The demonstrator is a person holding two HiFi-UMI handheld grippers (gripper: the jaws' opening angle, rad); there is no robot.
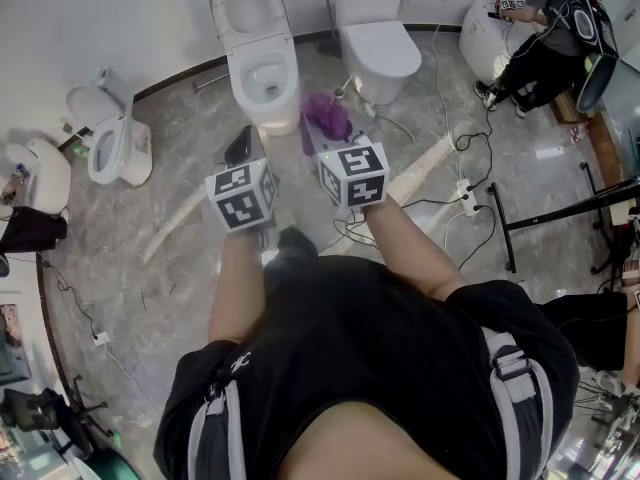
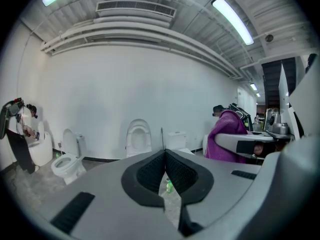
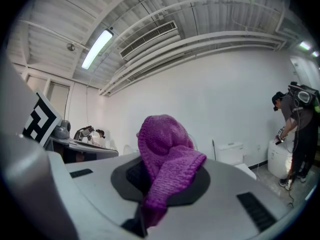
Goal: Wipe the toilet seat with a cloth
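Closest to us, we hold both tools out in front of our body. The left gripper (image 2: 164,154) is squeezed all the way closed, and there is nothing in it. The right gripper (image 3: 155,181) is closed tight on the purple cloth (image 3: 167,154), which sticks up out of the jaws and flops over. So we think the first part of the job is done: we have the cloth. A little farther out, at 12 o'clock, there is gray floor (image 1: 190,238) between us and the open toilet (image 1: 262,78). Its toilet seat (image 1: 218,13) looks tipped up against the back, but we cannot be sure which part is seat and which is lid. The cloth is not touching it, so we think no wiping has started. We would have to step closer, bring the cloth down onto the seat and rub all the way round. Farther off are a closed toilet (image 1: 380,43) at 1 o'clock, a small toilet (image 1: 115,143) at 10 o'clock, and another person (image 1: 545,38) at 2 o'clock.
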